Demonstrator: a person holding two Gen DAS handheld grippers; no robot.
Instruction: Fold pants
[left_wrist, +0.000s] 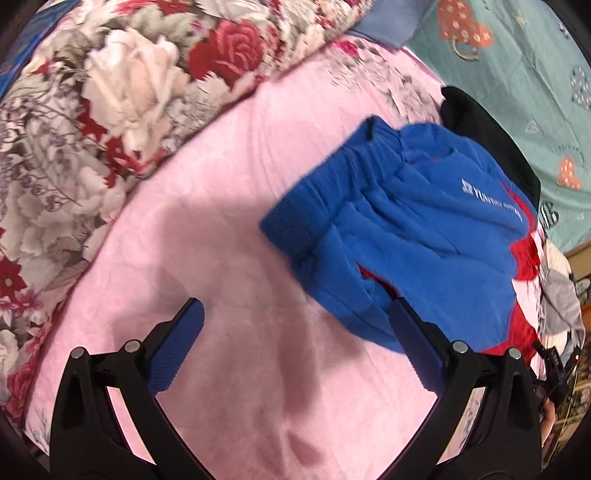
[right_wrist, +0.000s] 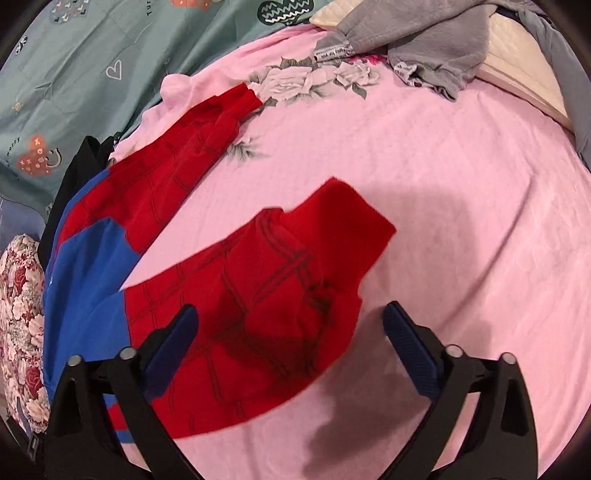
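Pants (right_wrist: 229, 295) lie spread on the pink bed sheet (right_wrist: 461, 221), blue at the waist end, red w/ a dark grid pattern on the legs. In the left wrist view the blue waistband (left_wrist: 354, 177) faces the floral quilt (left_wrist: 110, 110), white lettering on the blue fabric beside a red panel; a black garment (left_wrist: 491, 140) sits just behind the pants, touching or nearly so, can't tell which. Left tongs (left_wrist: 295, 332) are spread wide and grip nothing: left pad over bare sheet, right pad at the near edge of the blue fabric, contact unclear. In the right wrist view the two red legs splay apart w/ pink sheet between them; far leg cuff (right_wrist: 243, 98) reaches toward the printed roses on the sheet, near leg cuff (right_wrist: 351, 218) is rumpled and slightly folded over. Right tongs (right_wrist: 290, 334) also spread wide, holding nothing, left pad over the near red leg, right pad over bare sheet. Grey clothing (right_wrist: 424, 40) and a cream pillow (right_wrist: 517, 66) lie at the far side of the bed, well apart from the pants; teal patterned sheet (right_wrist: 74, 74) beyond the pink one.
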